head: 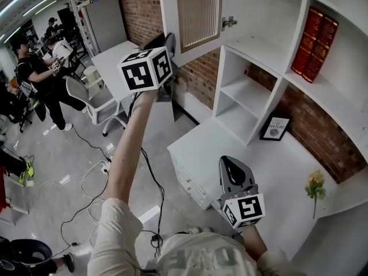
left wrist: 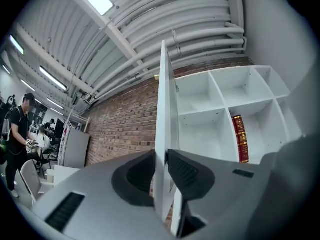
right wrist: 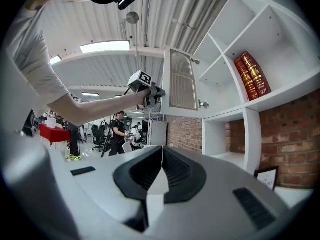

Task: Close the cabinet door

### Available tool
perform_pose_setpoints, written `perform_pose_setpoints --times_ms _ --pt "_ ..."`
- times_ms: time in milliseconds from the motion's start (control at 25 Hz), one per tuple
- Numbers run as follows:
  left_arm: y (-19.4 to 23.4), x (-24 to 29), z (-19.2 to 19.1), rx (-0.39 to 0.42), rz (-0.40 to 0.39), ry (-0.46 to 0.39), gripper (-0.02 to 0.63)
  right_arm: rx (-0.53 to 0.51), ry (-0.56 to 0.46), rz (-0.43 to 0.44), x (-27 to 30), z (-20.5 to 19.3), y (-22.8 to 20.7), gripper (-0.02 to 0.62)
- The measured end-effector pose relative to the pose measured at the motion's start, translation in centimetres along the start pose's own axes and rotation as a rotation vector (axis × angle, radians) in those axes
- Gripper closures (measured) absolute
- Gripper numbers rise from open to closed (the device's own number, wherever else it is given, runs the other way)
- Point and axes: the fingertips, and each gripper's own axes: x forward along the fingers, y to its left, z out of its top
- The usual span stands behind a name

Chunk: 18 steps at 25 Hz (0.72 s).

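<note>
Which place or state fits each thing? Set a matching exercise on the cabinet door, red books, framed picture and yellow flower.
1 cabinet door
2 red books
3 framed picture
4 yellow flower

A near the desktop's right end
B upright in an upper shelf compartment
C open, its edge clamped by the left gripper
D against the brick wall

Pairs: 1-C, 2-B, 3-D, 4-A

White cabinet door (head: 198,16) with beige slatted panel, red-and-gold books (head: 313,36) right of it; red-brown brick wall (head: 144,7) beside it, yellow flower (head: 315,184) well below it
</note>
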Motion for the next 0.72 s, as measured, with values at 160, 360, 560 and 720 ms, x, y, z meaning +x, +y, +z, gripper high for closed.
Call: perform_pose_setpoints --times_ms 160,360,560,720 --pt "-2.3 -1.0 0.1 -0.034 -0.064 -0.021 0.525 -0.015 -0.004 0.003 -0.1 0.3 0.0 0.578" --pt "-3.8 -1.4 -0.1 -0.028 -0.105 -0.02 0.528 -0.01 0.003 0.005 -0.1 0.1 0.0 0.578" --pt "-4.8 -1.7 -0.1 -0.023 -0.128 -0.025 0.537 0.0 0.011 0.01 0.0 -0.6 0.3 0.578" --pt "-5.4 -1.7 -0.2 -0.028 -0.143 -0.029 0.538 0.007 0.007 0.003 0.1 -0.6 -0.1 0.578"
